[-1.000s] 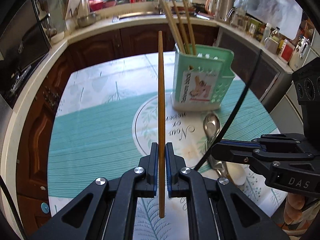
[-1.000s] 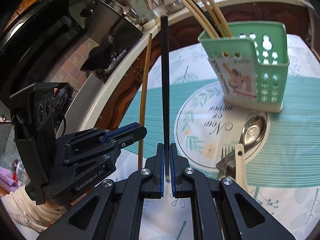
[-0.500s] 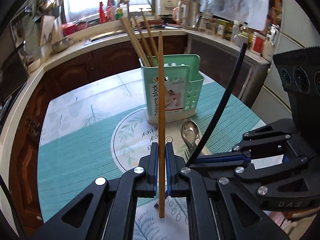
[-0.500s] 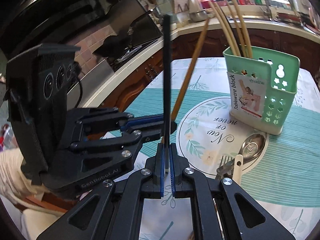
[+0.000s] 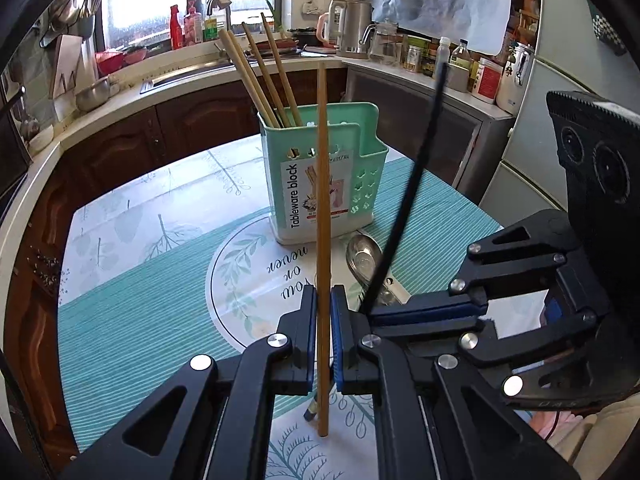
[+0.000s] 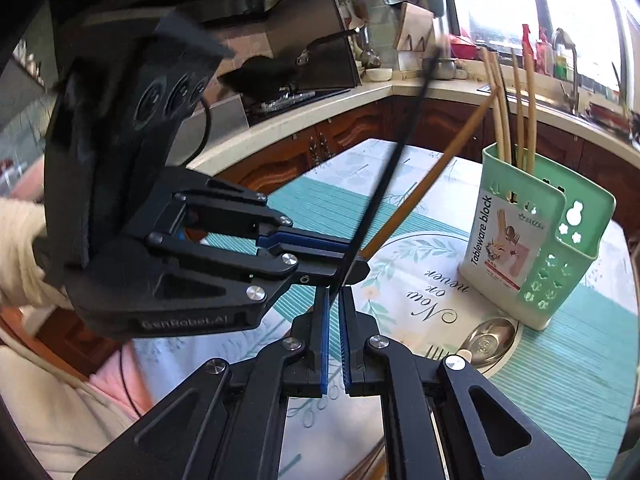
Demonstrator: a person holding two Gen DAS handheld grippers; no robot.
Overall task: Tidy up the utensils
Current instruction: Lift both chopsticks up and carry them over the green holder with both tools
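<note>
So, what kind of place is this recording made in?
Most likely a home kitchen. A sink with a tap sits under a window, an electric kettle stands on the counter, and a green tableware holder with chopsticks stands on the table.

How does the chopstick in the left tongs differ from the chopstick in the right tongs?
Colour: the left tongs hold a light brown wooden chopstick, the right tongs a black chopstick.
Pose: in the left wrist view the brown one stands straight up while the black one leans to the right.
Both are thin, straight and clamped near the lower end, in front of the green holder.
</note>
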